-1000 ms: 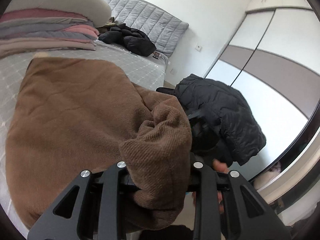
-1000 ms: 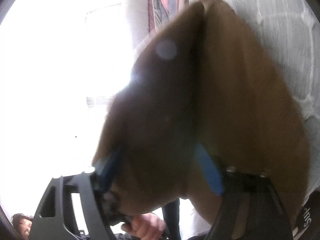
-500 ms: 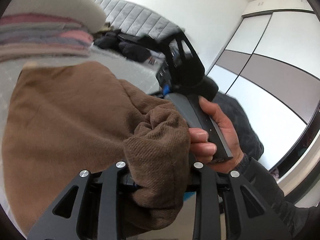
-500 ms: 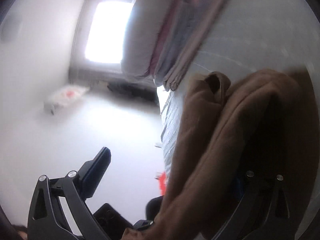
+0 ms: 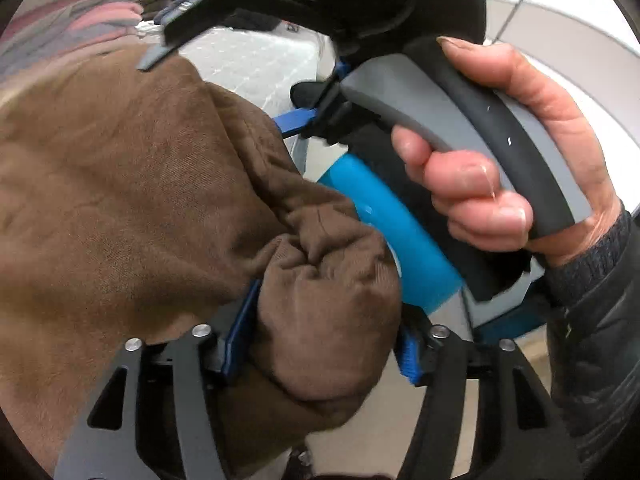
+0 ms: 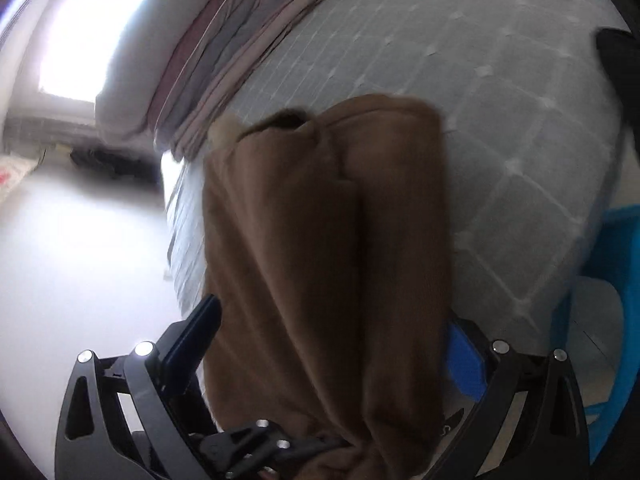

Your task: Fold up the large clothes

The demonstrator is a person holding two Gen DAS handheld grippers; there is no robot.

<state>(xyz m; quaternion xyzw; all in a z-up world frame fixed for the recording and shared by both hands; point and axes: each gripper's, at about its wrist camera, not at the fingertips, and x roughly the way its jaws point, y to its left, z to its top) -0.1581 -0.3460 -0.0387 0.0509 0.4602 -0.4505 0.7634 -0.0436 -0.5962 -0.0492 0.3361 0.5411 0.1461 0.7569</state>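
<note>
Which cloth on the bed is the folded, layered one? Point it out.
The pink and grey stack at the far side of the bed: flat layers, edges aligned. The brown garment in front of it is a single rumpled piece.

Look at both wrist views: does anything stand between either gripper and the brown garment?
Nothing visible does. A bunched fold of the brown garment already sits between the left gripper fingers, whose opening has just widened. The cloth also lies between the wide-open right gripper fingers.
</note>
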